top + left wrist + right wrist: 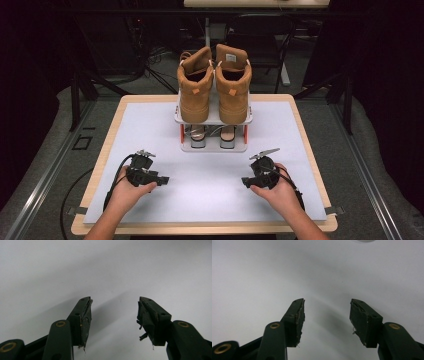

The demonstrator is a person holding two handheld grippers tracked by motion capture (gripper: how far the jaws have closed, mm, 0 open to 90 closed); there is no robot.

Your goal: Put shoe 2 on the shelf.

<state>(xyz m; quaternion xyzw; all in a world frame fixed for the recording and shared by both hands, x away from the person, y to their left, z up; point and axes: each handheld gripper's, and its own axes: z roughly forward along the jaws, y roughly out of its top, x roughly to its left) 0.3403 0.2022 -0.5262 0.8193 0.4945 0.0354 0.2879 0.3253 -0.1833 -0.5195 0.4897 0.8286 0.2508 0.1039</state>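
Tan suede boots (214, 85) are seen standing as a pair, heels toward the person, on the top shelf of a small white two-tier shoe rack (213, 120) near the far edge of the table, about midway along it. On the lower shelf a pair of lighter shoes (212, 135) is partly visible, too shadowed to be named more closely. The rack rests on a pale grey mat (210, 180) that covers most of the wooden table (200, 229).

Well apart from the rack, toward the near edge, both tools are held low over the mat. The left gripper (162, 180) is held in the left hand (127, 192) near the near-left corner, its jaws spread wide with nothing between them. The right gripper (245, 182) is held in the right hand (280, 192) near the near-right corner, its jaws likewise spread and empty. The two grippers point inward toward each other.
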